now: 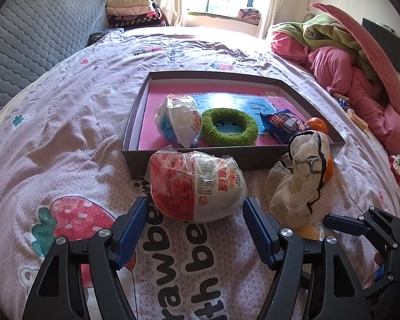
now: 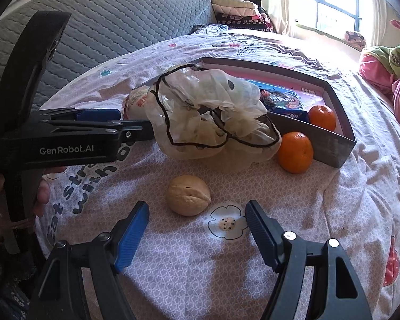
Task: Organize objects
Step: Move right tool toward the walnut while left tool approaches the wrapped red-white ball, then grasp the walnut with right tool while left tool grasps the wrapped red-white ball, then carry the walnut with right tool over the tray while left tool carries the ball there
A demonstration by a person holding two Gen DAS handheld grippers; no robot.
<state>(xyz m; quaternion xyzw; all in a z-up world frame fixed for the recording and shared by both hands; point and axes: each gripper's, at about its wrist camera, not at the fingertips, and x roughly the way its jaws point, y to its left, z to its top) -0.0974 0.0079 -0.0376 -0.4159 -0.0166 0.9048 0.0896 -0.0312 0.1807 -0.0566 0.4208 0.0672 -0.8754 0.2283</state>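
Slippage is what we'd worry about most here: the left gripper [image 1: 196, 214] has its jaws spread wide on either side of the red-and-white wrapped egg [image 1: 197, 185], and we can't quite tell if the pads are brushing the crinkly film or sitting just off it, but nothing is being squeezed yet. The egg lies on the bedspread [image 1: 66, 133] right against the near wall of the shallow box [image 1: 178, 157], and it's round, glossy and on a soft surface, so a squeeze on the narrow end could pinch only loose wrap, or pop the thing forward into the box wall. The box already carries a blue-and-white wrapped egg [image 1: 178, 124], a green ring [image 1: 229, 130], a snack packet [image 1: 285, 125] and a mandarin [image 1: 317, 125], so dropping the egg in from too high could knock those about. The right gripper [image 2: 197, 220] is also wide open and empty, hovering over the bedspread with the walnut [image 2: 188, 194] just past its fingertips; that one is small and hard and we'd guess it rolls away if one pad lands first. The crumpled drawstring bag [image 2: 213, 117] and a second mandarin [image 2: 294, 152] sit near the box's near corner, close enough that the two grippers could bump each other, since the left one crosses right beside the bag in the right wrist view
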